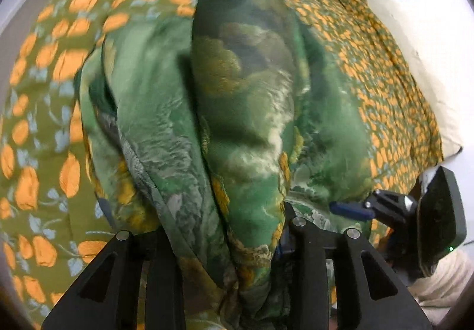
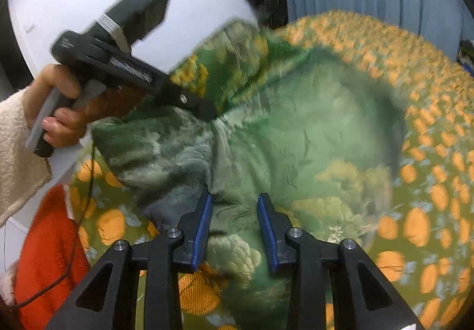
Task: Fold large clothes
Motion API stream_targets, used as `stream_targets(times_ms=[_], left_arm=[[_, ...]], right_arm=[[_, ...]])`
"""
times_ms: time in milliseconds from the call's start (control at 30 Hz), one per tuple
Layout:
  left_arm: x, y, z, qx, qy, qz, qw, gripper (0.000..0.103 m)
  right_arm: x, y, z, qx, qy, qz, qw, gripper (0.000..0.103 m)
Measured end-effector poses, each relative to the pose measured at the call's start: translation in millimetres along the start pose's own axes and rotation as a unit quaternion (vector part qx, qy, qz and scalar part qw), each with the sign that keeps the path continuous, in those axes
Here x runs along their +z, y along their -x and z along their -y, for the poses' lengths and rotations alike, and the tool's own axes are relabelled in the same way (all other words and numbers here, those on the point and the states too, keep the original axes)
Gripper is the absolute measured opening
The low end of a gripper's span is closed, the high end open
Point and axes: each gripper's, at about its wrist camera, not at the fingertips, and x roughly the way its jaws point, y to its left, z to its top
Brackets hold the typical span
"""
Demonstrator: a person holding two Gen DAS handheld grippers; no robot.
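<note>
The large green garment of thin patterned fabric point(image 1: 243, 111) lies bunched on the olive bedspread printed with orange flowers point(image 1: 44, 128), near the spread's middle. The left gripper point(image 1: 225, 244) is clamped on a thick fold of that garment, which spills over its fingers. The right gripper point(image 2: 234, 226) has its blue-padded fingers point(image 2: 203, 229) somewhat apart with cloth between them; whether they pinch it cannot be told. To fold well, both corners should probably be carried level across the garment, keeping the edge taut, then laid flat on the bedspread.
</note>
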Motion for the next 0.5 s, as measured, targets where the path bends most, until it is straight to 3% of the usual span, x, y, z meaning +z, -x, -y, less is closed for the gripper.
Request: stream_targets(times_ms=[200,400,500], left_arm=[[-12,-16,-23,-0.049,0.028,0.026,0.9980,0.035],[-10,-10,-23,-0.050,0.028,0.030,0.9979,0.038],[-9,4,-28,-0.052,0.024,0.031,0.9978,0.040]], right_arm=[[-9,-22,-5,-0.012,-0.013,-0.001,1.000,0.032],[-4,-17,-7,-0.016,-0.018,-0.007,1.000,0.031],[19,15,-22,-0.012,-0.025,0.038,0.999,0.033]])
